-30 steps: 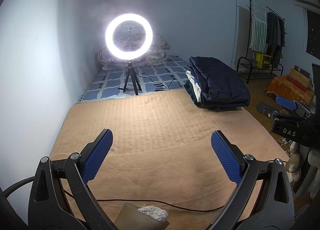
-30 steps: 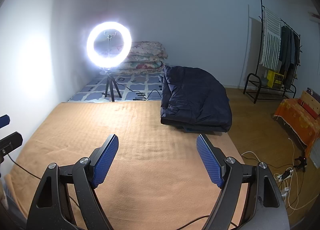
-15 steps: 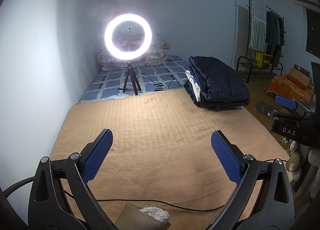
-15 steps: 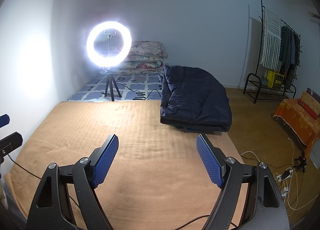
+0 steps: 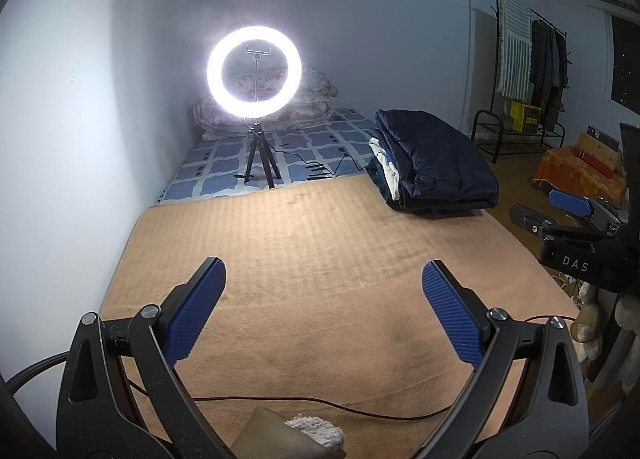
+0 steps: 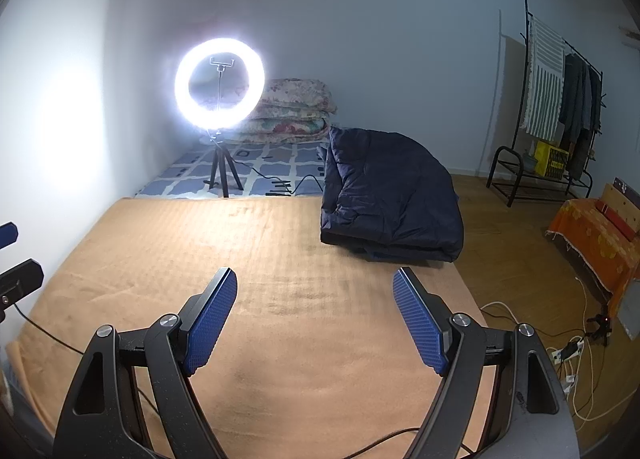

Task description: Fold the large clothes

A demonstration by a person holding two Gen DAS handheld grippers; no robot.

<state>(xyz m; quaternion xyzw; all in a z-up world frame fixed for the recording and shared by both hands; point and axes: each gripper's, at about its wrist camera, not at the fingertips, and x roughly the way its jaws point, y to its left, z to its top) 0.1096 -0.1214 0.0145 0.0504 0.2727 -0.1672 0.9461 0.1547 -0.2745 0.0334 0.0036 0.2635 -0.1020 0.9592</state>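
Note:
A folded dark navy padded jacket point(image 5: 440, 163) lies on top of a small stack of folded clothes at the far right corner of the tan blanket point(image 5: 320, 259); it also shows in the right wrist view point(image 6: 392, 195). My left gripper point(image 5: 322, 307) is open and empty, held above the blanket's near part. My right gripper point(image 6: 314, 319) is open and empty, above the blanket nearer the right edge. The right gripper also shows at the right edge of the left wrist view point(image 5: 560, 215).
A lit ring light point(image 5: 254, 73) on a tripod stands on the blue patterned mattress point(image 5: 304, 147) behind the blanket, with folded quilts point(image 6: 296, 111) at the wall. A cable point(image 5: 320, 405) crosses the blanket's near edge. A clothes rack point(image 6: 560, 99) and floor cables point(image 6: 572, 347) are on the right.

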